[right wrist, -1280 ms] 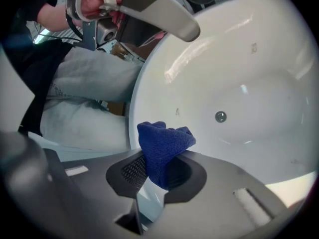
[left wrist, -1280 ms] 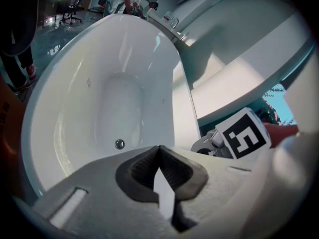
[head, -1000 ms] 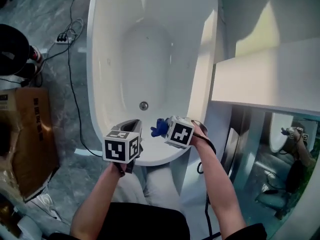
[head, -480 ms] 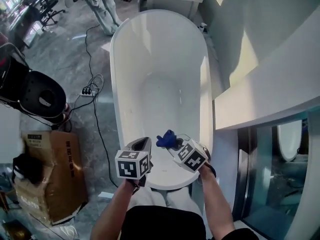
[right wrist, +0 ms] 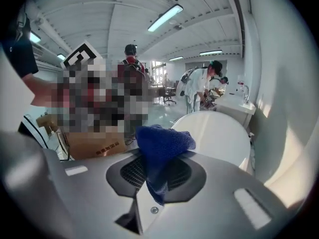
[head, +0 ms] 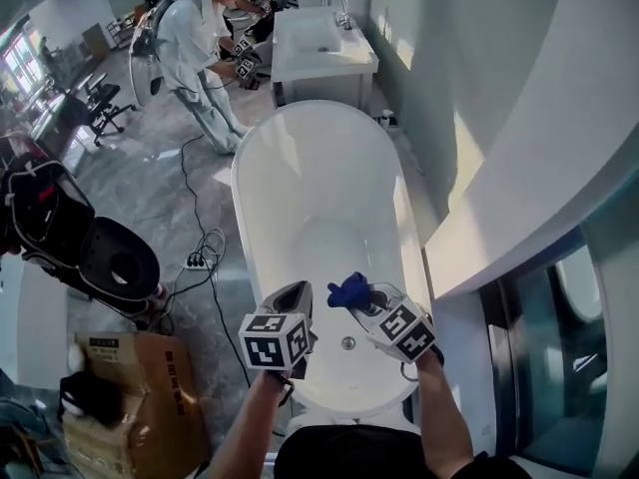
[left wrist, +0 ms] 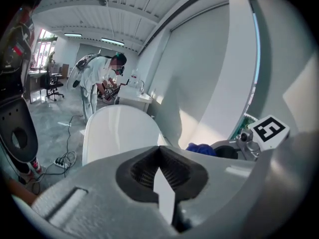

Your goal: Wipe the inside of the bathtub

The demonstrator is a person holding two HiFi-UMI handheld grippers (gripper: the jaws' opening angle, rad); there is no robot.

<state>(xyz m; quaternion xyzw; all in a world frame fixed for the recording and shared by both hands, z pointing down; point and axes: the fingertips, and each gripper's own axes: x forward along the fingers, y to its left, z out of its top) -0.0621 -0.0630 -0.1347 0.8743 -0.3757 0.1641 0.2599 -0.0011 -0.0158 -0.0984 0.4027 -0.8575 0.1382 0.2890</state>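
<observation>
Bathroom showroom: person hovering both grippers over near end of white bathtub [head: 318,193]. Right gripper [head: 362,296] fingers clamping blue cloth [head: 348,289], cloth hanging clear of tub surface. Left gripper [head: 293,297] fingers clenched, empty. Good wipe likely needing cloth pressed flat against inner wall, overlapping strokes working toward drain [head: 347,343]. Right gripper view proving pinch on cloth; only head view showing drain.

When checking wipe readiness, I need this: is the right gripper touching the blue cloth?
Touching: the right gripper view shows the right gripper clamping the blue cloth.
</observation>
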